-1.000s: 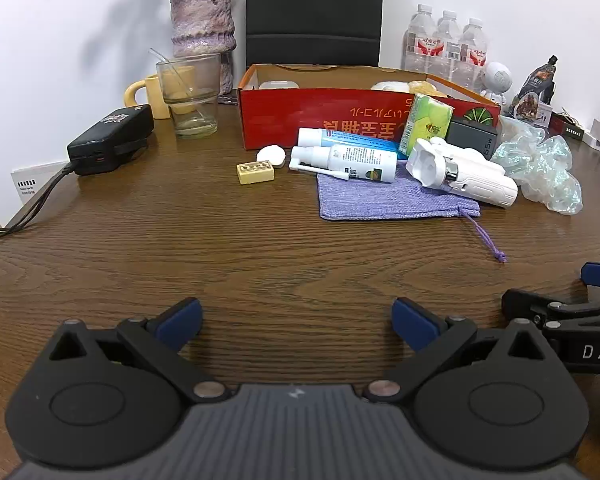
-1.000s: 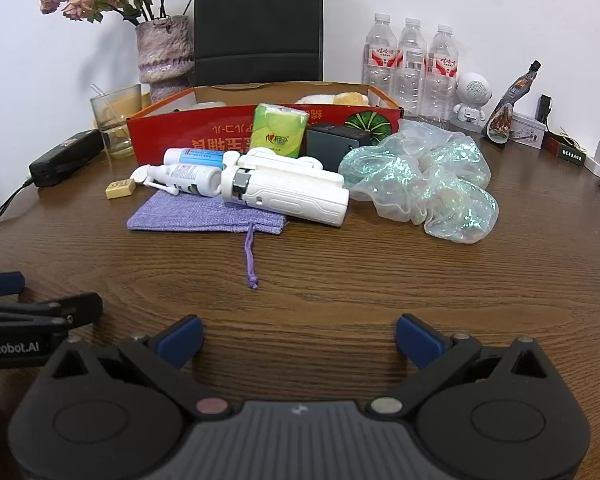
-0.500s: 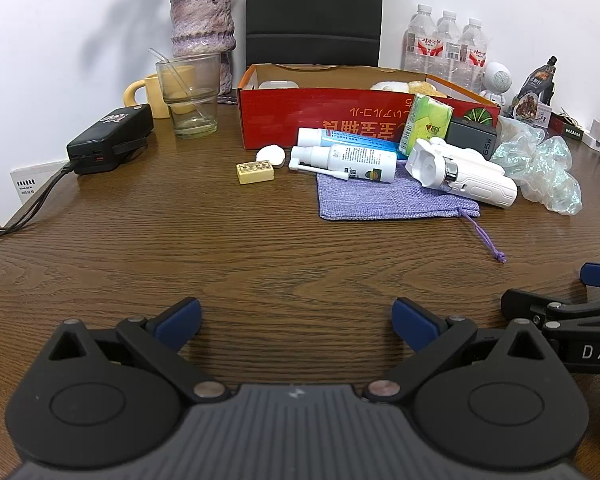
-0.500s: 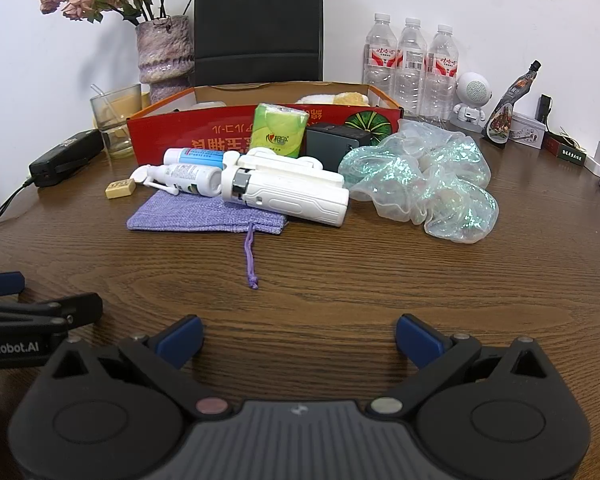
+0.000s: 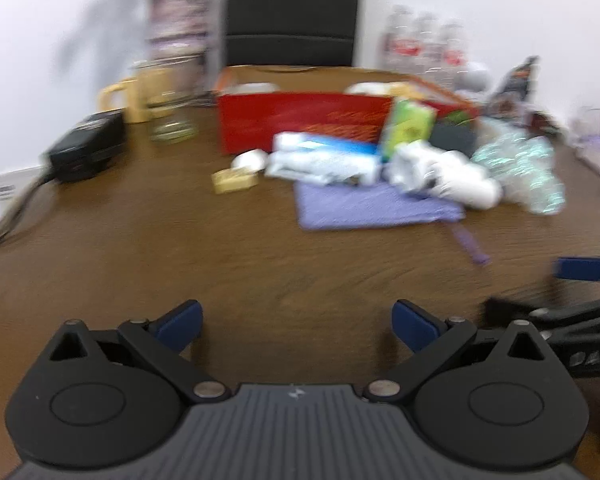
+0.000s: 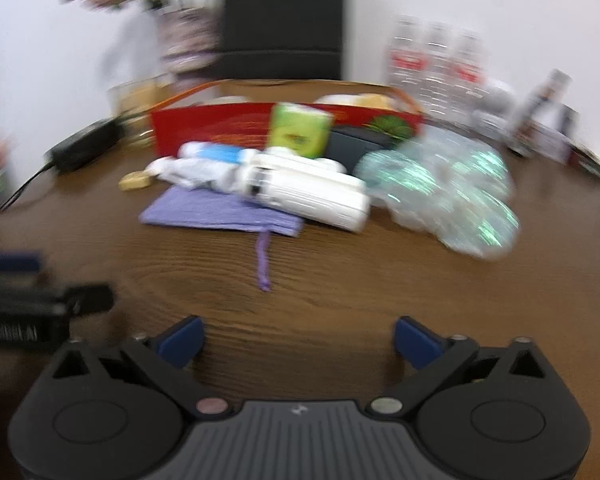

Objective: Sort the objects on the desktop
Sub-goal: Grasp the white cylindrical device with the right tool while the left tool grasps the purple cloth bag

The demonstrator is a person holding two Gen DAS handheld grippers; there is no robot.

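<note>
Both views are blurred by motion. A cluster of desktop objects lies mid-table in front of a red box (image 5: 300, 120): a purple drawstring pouch (image 5: 372, 204), white and blue tubes (image 5: 324, 158), a white device (image 6: 308, 192), a green packet (image 6: 298, 130), a small yellow block (image 5: 234, 181) and crumpled clear plastic (image 6: 448, 200). My left gripper (image 5: 296, 322) is open above bare wood, well short of the cluster. My right gripper (image 6: 298, 342) is also open and empty, nearer the pouch cord (image 6: 263, 260). Each gripper shows at the other view's edge.
A black adapter (image 5: 86, 146) with its cable sits at the far left, beside a glass (image 5: 168, 108), a yellow mug (image 5: 130, 98) and a flower vase (image 5: 180, 36). Water bottles (image 6: 436, 68) and small items stand at the back right. A black chair (image 5: 292, 12) is behind the table.
Both cameras have begun moving after holding still; the scene now blurs and the object cluster looks slightly nearer. Both grippers stay open and empty.
</note>
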